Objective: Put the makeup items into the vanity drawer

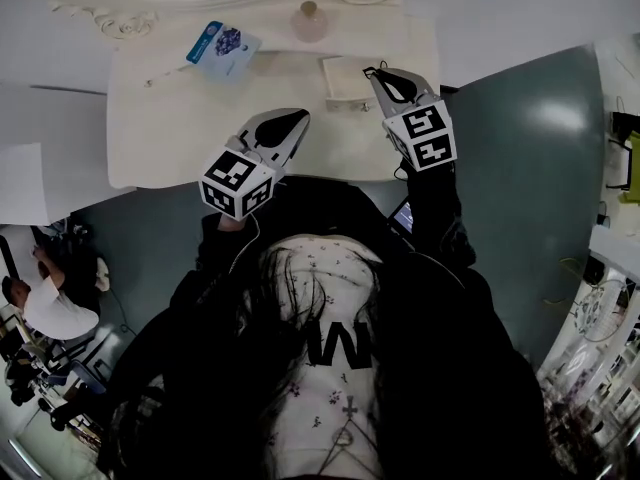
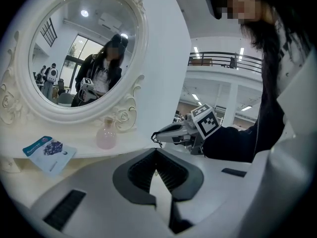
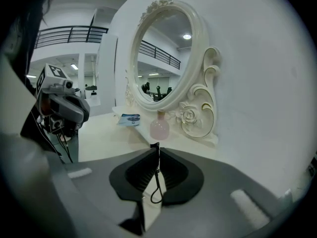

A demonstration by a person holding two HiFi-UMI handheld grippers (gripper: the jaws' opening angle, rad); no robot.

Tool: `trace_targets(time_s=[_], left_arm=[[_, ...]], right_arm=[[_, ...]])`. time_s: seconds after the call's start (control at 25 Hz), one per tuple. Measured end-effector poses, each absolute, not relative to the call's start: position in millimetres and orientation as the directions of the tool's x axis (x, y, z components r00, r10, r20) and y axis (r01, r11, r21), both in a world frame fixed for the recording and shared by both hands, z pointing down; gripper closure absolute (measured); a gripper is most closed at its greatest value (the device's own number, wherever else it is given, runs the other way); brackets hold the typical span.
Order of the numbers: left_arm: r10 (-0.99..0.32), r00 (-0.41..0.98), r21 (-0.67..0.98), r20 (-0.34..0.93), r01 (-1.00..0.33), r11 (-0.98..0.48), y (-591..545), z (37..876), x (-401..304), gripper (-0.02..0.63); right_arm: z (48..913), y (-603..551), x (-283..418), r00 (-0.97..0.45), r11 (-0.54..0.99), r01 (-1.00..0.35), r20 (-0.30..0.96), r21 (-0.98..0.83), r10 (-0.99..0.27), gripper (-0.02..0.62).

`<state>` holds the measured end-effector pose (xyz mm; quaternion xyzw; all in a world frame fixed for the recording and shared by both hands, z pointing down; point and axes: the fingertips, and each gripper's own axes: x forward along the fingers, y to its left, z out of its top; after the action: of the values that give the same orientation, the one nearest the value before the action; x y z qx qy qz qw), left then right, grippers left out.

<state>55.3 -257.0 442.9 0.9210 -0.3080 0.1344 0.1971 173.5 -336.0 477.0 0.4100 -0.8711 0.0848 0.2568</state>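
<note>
Your left hand-held gripper (image 2: 156, 155) is pressed together empty and your right hand-held gripper (image 3: 158, 148) pinches a thin black loop (image 3: 156, 196), so nudging the pink bottle (image 1: 309, 20) at the tabletop's (image 1: 180, 118) far edge (blue packet (image 1: 222, 46) left of it) could topple it.

Pink bottle (image 1: 309, 20), black cord (image 3: 157, 169), blue packet (image 1: 222, 45) (dark print).
</note>
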Motion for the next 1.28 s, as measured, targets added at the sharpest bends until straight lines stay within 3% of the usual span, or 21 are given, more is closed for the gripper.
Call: trace_targets(time_s=[0.4, 0.64, 0.96, 1.28], left_arm=[[-0.543, 0.771, 0.317, 0.333, -0.634, -0.705, -290, 447, 34, 0.607], [-0.564, 0.758, 0.337, 0.327, -0.652, -0.680, -297, 454, 21, 0.607], [-0.605, 0.725, 0.349, 0.328, -0.689, -0.636, -304, 460, -1, 0.607], [-0.615, 0.713, 0.352, 0.336, -0.701, -0.621, -306, 463, -9, 0.607]], right_arm=[[529, -351, 120, -0.562, 0.809, -0.581, 0.675, 0.090, -0.478, 0.569], [577, -352, 124, -0.427, 0.876, -0.435, 0.809, 0.207, -0.404, 0.569], [606, -352, 120, -0.406, 0.884, -0.453, 0.856, 0.114, -0.318, 0.569], [618, -356, 126, -0.393, 0.861, -0.501, 0.864, 0.087, -0.316, 0.566]])
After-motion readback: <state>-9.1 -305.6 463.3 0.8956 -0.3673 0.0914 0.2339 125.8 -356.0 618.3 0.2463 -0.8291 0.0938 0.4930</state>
